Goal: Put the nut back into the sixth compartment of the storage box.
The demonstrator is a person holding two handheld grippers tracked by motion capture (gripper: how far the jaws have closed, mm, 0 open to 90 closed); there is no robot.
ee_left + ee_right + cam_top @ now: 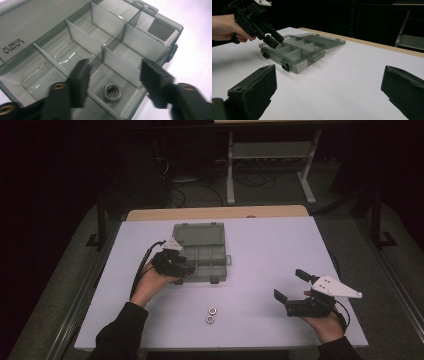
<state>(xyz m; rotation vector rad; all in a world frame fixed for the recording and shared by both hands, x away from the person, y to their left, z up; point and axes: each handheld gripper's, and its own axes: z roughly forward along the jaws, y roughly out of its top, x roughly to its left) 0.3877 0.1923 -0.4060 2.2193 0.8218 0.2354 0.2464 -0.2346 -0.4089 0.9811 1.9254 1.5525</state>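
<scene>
A smoky clear organizer box (220, 279) lies open on the white table (270, 250), its lid (197, 234) folded back flat. My left gripper (187, 270) hovers over the box's near left corner. In the left gripper view its jaws (116, 67) stand apart above a compartment where one steel nut (113, 91) lies loose on the floor, untouched by the pads. Two more nuts (212, 310) (210, 319) rest on the table in front of the box. My right gripper (291, 285) sits at the near right, wide open with nothing between its jaws (330, 75), pointed toward the box (297, 53).
The box's other compartments (82, 37) look bare. A wooden strip (215, 213) runs along the table's far edge. Beyond it, on the dark floor, are cables and a metal frame (270, 155). The person's left hand (224, 27) holds the left gripper (273, 38).
</scene>
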